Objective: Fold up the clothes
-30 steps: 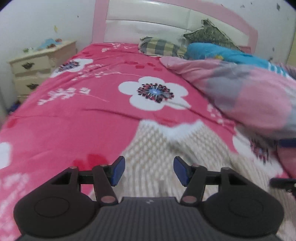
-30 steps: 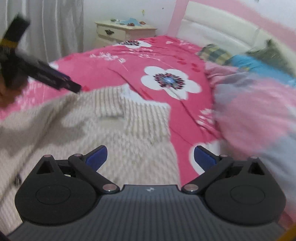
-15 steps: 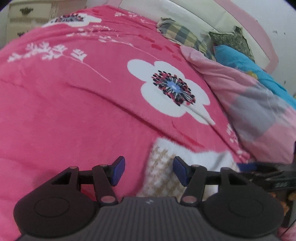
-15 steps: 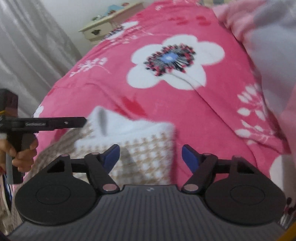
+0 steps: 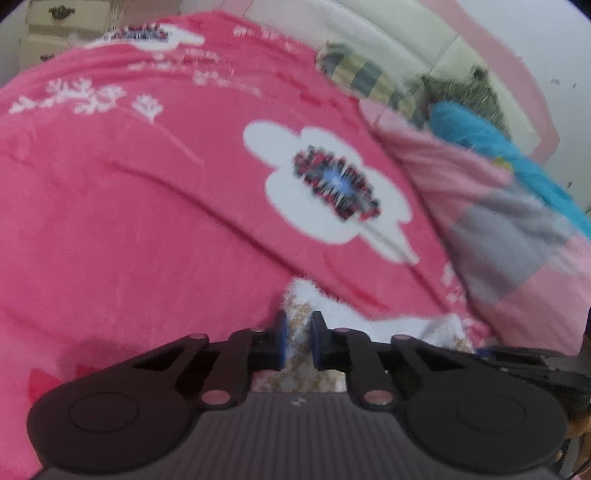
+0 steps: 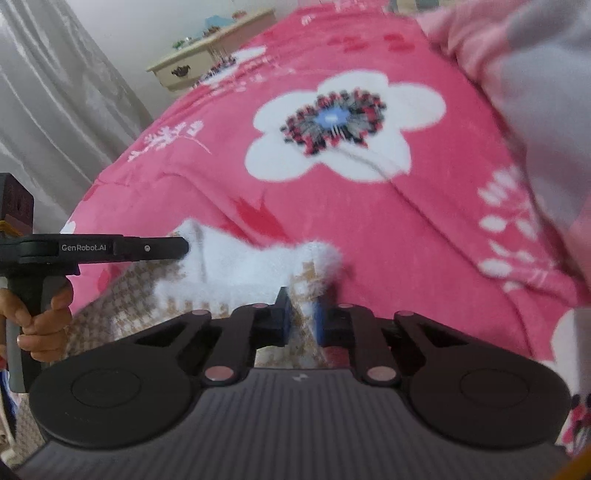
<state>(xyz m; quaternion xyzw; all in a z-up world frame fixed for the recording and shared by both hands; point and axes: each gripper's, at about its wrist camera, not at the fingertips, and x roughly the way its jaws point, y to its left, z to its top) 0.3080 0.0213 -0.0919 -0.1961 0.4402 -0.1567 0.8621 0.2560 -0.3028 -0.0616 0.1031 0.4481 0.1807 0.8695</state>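
Sweater (image 6: 236,273) lying on the bed (image 5: 147,221), near edge of the blanket, with the left tool (image 5: 297,339) clamped on one corner and the right tool (image 6: 303,317) on the other, jaws still closing with fabric between them. Left tool just off to the left of the right one, a hand (image 6: 40,325) under it. Further back: quilt (image 5: 517,229) heaped along the right side, pillows (image 5: 369,81) against the headboard (image 5: 406,33), nightstand (image 6: 207,59) beyond the bed's far left corner, curtain (image 6: 55,103) left of that.

Soft, even indoor light, no hard shadows or glare. Motion blur smears the floral bedspread (image 5: 147,221) and pillows (image 5: 480,192) in both views; fisheye bends the edges, corners vignetted dark.
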